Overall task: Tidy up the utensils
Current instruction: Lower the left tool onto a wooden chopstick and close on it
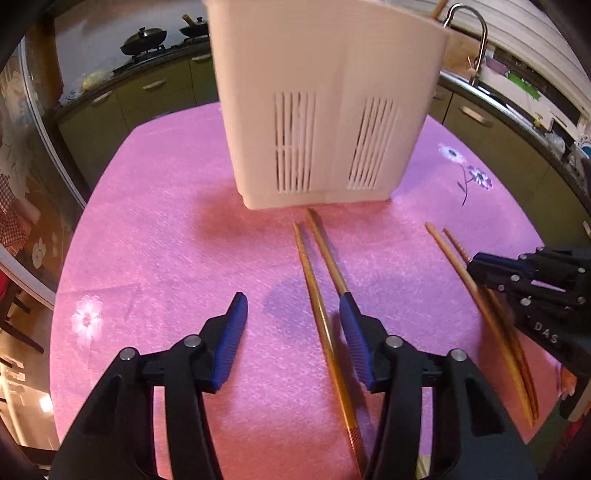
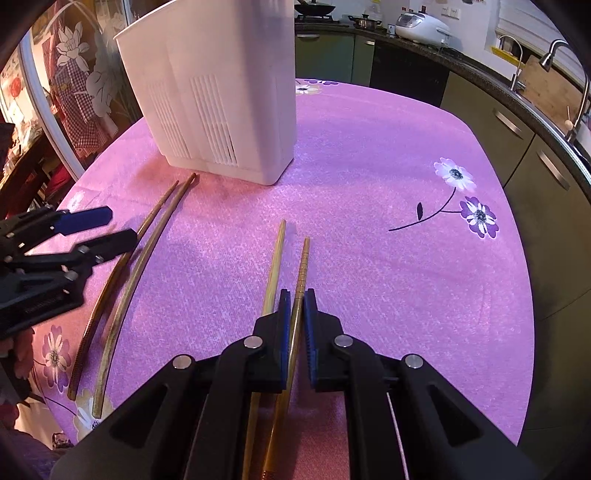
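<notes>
A: My right gripper (image 2: 294, 314) is clamped on one grooved chopstick (image 2: 303, 266); its mate (image 2: 275, 266) lies just beside and could get dragged

B: My left gripper (image 1: 293, 317) gapes over another pair (image 1: 314, 266) before the white holder (image 1: 325, 103); closing crooked may scatter them

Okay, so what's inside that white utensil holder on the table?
One wooden stick end pokes above the rim of the white utensil holder at its far right corner. Its solid walls hide everything else inside.
</notes>
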{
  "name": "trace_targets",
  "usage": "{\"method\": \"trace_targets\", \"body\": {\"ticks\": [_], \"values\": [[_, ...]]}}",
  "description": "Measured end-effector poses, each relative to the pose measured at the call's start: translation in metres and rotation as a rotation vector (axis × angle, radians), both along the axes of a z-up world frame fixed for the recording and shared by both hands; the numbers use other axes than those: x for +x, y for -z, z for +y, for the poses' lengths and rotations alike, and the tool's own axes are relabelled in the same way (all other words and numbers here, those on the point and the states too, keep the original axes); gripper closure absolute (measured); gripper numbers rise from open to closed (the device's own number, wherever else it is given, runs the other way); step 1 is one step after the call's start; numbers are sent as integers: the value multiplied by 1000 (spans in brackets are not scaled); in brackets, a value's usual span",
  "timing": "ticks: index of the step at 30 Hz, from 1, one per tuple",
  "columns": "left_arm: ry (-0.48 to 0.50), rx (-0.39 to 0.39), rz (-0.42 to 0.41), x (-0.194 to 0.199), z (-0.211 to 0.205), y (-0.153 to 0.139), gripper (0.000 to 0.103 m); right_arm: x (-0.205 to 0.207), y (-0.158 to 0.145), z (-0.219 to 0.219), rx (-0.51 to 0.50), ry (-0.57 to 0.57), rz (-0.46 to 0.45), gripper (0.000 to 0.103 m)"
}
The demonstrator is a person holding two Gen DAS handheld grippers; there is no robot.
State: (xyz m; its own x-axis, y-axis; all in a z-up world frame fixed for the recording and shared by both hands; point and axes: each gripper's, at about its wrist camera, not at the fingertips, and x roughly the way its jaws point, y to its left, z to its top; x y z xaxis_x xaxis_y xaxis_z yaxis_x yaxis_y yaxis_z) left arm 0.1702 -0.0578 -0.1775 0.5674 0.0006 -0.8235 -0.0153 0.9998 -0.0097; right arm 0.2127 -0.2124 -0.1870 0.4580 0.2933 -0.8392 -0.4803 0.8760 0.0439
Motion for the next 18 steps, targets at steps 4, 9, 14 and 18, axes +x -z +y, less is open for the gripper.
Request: {"method": "trace_targets", "body": {"ticks": [4,9,14,18], "values": [[-1,18,6,4,-7,6,59,-4,0,2,-12,13,-24,94],[8,10,4,11,-7,5,92,-4,0,5,-42,41,-58,90],[38,22,0,12,-7,5,94,2,1,4,-16,68,-48,89],[62,15,-2,12,-8,5,97,4,0,3,5,72,-25,97]]}}
